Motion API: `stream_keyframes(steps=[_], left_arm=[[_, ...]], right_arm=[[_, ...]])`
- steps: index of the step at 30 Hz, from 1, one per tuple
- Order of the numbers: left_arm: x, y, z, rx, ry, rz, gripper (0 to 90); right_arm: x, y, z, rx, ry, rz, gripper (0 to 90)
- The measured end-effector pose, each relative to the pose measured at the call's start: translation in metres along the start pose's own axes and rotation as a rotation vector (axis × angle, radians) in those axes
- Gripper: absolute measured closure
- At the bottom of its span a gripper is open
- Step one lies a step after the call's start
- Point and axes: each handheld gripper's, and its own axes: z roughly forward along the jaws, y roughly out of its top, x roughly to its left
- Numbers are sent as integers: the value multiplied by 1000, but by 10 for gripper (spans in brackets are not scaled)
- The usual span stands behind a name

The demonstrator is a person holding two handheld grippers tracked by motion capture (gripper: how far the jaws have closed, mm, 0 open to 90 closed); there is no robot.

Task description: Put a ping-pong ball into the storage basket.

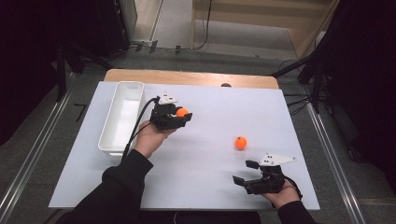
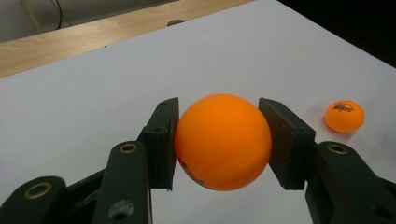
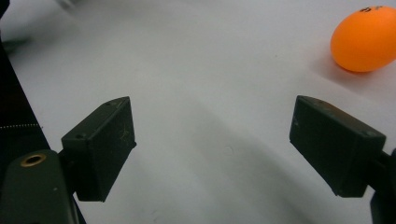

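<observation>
Now my left claw [image 1: 183, 115] is clamped on one orange ball [image 2: 223, 141], both pads pressing its sides, and I hold it above the white sheet [image 1: 205, 182], just beside the white tray [image 1: 122, 116]. My right claw [image 1: 246, 172] stands wide apart with nothing inside, far from the tray. The second ball [image 1: 241, 142] lies on the sheet, near the right claw.

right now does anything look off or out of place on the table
Nothing stands out. The left gripper holds one orange ball squarely between its pads, the other ball sits loose on the white sheet, and the white bin sits square along the sheet's left edge.
</observation>
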Motion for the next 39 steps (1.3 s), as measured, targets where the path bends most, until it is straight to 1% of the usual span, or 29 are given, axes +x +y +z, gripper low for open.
stream_keyframes(steps=[4,5,7,9,13,14,15,24,28,31,33,34,36,37,39], left_arm=[[-1,3,-3,10,-9,-6,501],[-1,4,-4,17,-8,1,501],[-1,5,-6,15,-12,0,501],[-1,8,-9,24,-15,8,502],[0,12,-14,28,-21,5,502],[1,12,-15,28,-22,8,502],[0,13,-16,24,-24,-2,501],[0,18,-24,45,-37,17,501],[1,20,-28,43,-41,20,501],[2,21,-30,39,-42,14,501],[5,22,-32,43,-39,18,501],[7,22,-34,41,-38,14,501],[12,23,-37,30,-64,-16,501],[13,23,-39,30,-61,-19,501],[14,23,-40,30,-43,-11,501]], right_arm=[[0,0,0,1,2,3,126],[0,0,0,2,2,3,126],[0,0,0,0,1,2,126],[0,0,0,-2,-1,-1,126],[0,0,0,-1,-2,-1,126],[0,0,0,3,0,5,126],[0,0,0,2,0,3,126],[1,0,0,2,1,3,126],[0,0,0,2,0,4,126],[0,0,0,4,0,5,126],[1,0,0,2,1,3,126],[1,0,0,1,-1,4,126],[0,0,-1,-1,-2,1,126],[0,0,0,2,1,4,126],[0,0,0,2,1,4,126]])
